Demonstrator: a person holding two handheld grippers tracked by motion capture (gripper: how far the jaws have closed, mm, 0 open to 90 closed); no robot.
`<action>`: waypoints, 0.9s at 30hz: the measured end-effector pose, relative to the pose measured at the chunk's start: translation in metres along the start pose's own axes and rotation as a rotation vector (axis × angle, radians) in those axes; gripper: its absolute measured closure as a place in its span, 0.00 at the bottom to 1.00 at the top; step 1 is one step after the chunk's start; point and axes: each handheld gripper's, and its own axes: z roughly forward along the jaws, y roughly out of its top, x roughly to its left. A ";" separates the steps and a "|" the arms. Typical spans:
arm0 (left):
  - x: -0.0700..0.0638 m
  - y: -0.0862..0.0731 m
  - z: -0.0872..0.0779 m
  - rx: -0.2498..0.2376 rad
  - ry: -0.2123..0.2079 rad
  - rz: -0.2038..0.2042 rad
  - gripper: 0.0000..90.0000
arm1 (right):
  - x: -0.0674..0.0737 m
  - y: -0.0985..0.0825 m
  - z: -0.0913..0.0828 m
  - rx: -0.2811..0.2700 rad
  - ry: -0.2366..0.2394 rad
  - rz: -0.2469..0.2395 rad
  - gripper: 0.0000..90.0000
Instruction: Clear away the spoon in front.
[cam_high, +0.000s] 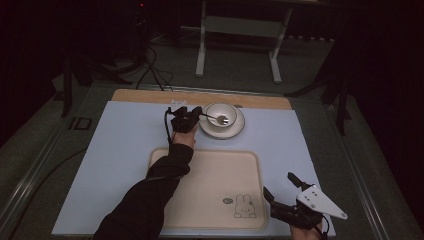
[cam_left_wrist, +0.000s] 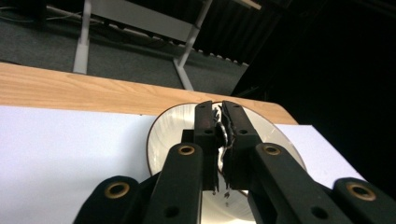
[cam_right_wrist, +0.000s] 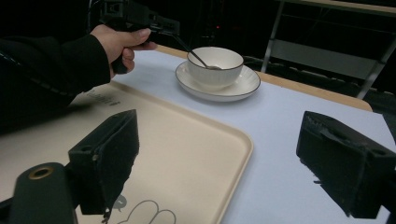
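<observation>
A white bowl (cam_high: 222, 114) stands on a white plate (cam_high: 235, 131) at the back of the mat; both show in the right gripper view too, bowl (cam_right_wrist: 215, 65) on plate (cam_right_wrist: 243, 86). A metal spoon (cam_high: 216, 118) lies with its tip in the bowl, and my left gripper (cam_high: 199, 113) is shut on its handle. In the left gripper view the jaws pinch the spoon handle (cam_left_wrist: 224, 133) over the plate (cam_left_wrist: 161, 135). My right gripper (cam_high: 281, 187) stands open at the front right, beside the tray, with nothing between its jaws.
A beige tray (cam_high: 210, 190) with a rabbit drawing (cam_high: 244, 207) lies at the front middle of the pale blue mat (cam_high: 125, 145). A wooden table edge (cam_high: 150, 95) runs behind the mat. Beyond it stands a white frame (cam_high: 240, 30) on the floor.
</observation>
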 end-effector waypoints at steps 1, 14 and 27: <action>-0.001 0.000 0.000 -0.005 -0.007 -0.002 0.97 | 0.000 0.000 0.000 0.000 0.002 0.002 0.15; -0.013 0.012 -0.007 -0.006 -0.060 0.026 0.99 | -0.001 0.000 0.000 -0.001 0.000 0.006 0.15; -0.020 0.052 -0.032 -0.019 -0.106 0.064 1.00 | -0.001 0.000 0.000 -0.004 -0.003 0.011 0.15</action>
